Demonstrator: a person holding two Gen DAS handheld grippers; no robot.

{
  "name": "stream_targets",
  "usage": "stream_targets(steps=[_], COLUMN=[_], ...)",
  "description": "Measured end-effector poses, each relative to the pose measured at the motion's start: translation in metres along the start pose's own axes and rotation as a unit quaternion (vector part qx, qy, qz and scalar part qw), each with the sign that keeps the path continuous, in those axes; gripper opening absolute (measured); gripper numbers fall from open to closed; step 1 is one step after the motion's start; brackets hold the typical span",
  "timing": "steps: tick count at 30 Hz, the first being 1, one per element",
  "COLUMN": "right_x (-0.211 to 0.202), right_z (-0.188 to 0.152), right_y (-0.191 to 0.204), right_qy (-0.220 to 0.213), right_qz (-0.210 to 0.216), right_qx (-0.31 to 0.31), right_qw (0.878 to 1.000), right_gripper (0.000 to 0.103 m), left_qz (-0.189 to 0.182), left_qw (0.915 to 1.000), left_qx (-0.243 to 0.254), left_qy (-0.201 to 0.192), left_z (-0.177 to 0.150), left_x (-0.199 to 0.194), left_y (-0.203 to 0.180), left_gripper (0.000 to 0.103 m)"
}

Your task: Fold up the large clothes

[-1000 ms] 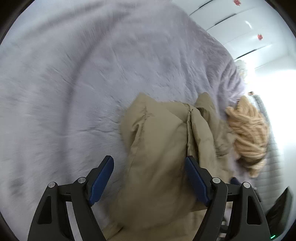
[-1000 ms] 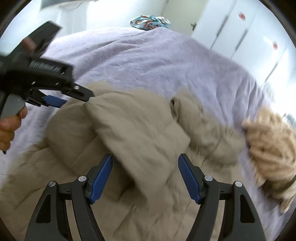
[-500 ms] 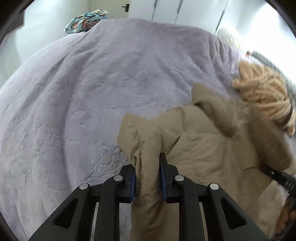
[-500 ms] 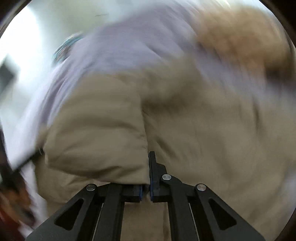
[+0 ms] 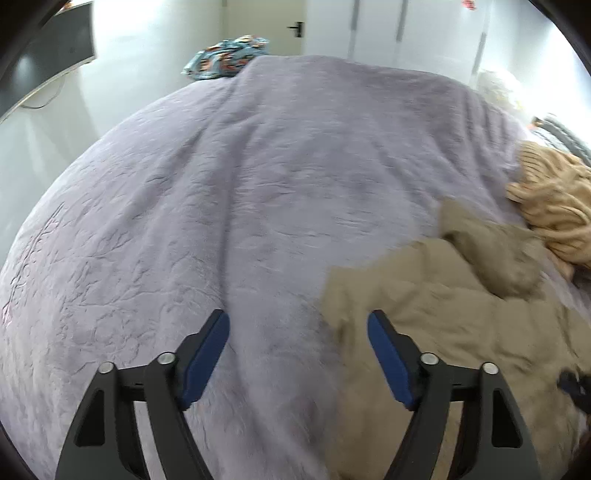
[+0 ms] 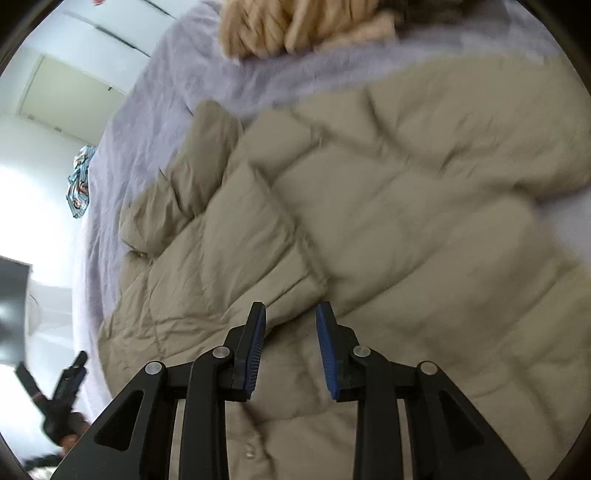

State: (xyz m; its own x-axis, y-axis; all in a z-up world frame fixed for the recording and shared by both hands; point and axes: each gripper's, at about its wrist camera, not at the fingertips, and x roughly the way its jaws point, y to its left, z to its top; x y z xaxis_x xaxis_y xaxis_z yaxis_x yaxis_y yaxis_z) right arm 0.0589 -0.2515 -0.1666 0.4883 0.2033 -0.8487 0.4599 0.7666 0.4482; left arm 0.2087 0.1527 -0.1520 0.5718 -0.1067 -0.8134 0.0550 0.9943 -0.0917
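Both tongs, left tongs [image 5: 297, 354] and right tongs [image 6: 290, 349], have just been spread empty over the tan padded jacket [image 6: 388, 206], whose released puffy fold could spring open on the bed [image 5: 258, 184].

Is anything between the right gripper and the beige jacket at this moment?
Nothing visible. The right gripper, its jaws just reopening and empty, hangs directly over the beige jacket. The knit sweater lies apart, beyond the jacket on the bedspread.

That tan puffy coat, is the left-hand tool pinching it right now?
No: the left gripper has just been opening, and between its blue pads lies only the lilac bedspread, with the tan coat off to one side.
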Motion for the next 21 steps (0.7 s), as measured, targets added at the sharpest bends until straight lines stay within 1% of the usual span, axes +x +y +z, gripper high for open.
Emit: stream_targets(steps=[1, 2, 3, 4, 5, 6, 9, 11, 13, 16, 17, 19, 21], right_x=[-0.005, -0.007, -0.005, -0.001, 0.004, 0.013, 0.042, 0.051, 0.048, 0.037, 0.033, 0.024, 0.009], right_z=[0.000, 0.002, 0.004, 0.007, 0.007, 0.008, 0.002, -0.001, 0.000, 0.001, 0.001, 0.001, 0.000], right_y=[0.006, 0.011, 0.020, 0.028, 0.032, 0.036, 0.033, 0.025, 0.019, 0.011, 0.005, -0.005, -0.020], right_qy=[-0.006, -0.008, -0.007, -0.005, -0.002, 0.006, 0.033, 0.037, 0.036, 0.035, 0.036, 0.039, 0.043], right_qz=[0.000, -0.001, -0.002, -0.003, -0.001, -0.001, -0.031, -0.038, -0.029, -0.045, -0.045, -0.042, -0.031], right_qx=[-0.015, -0.034, -0.063, -0.082, -0.097, -0.112, -0.134, -0.129, -0.121, -0.108, -0.102, -0.090, -0.070], right_qw=[1.000, 0.999, 0.998, 0.997, 0.995, 0.994, 0.990, 0.990, 0.992, 0.993, 0.993, 0.994, 0.996], right_gripper=[0.026, 0.022, 0.022, 0.021, 0.021, 0.021, 0.020, 0.014, 0.014, 0.014, 0.015, 0.018, 0.019], left_qz=[-0.016, -0.029, -0.043, -0.058, -0.063, -0.056, -0.019, -0.018, -0.018, -0.008, -0.004, 0.002, -0.003], left_qw=[0.9998, 0.9993, 0.9982, 0.9968, 0.9961, 0.9957, 0.9953, 0.9953, 0.9949, 0.9945, 0.9945, 0.9946, 0.9950], left_qx=[0.010, 0.018, 0.026, 0.032, 0.037, 0.044, 0.057, 0.048, 0.046, 0.052, 0.052, 0.048, 0.042], left_qy=[0.005, 0.016, 0.032, 0.043, 0.051, 0.059, 0.076, 0.083, 0.088, 0.091, 0.091, 0.092, 0.091], left_z=[-0.004, -0.007, -0.013, -0.021, -0.027, -0.034, -0.052, -0.057, -0.057, -0.053, -0.051, -0.048, -0.051], left_x=[-0.004, -0.005, -0.002, 0.004, 0.007, 0.014, 0.038, 0.048, 0.054, 0.051, 0.048, 0.040, 0.029], left_y=[-0.005, -0.013, -0.021, -0.029, -0.035, -0.042, -0.051, -0.048, -0.047, -0.050, -0.051, -0.053, -0.057], left_gripper=[0.043, 0.035, 0.030, 0.030, 0.030, 0.030, 0.030, 0.031, 0.031, 0.031, 0.031, 0.031, 0.031])
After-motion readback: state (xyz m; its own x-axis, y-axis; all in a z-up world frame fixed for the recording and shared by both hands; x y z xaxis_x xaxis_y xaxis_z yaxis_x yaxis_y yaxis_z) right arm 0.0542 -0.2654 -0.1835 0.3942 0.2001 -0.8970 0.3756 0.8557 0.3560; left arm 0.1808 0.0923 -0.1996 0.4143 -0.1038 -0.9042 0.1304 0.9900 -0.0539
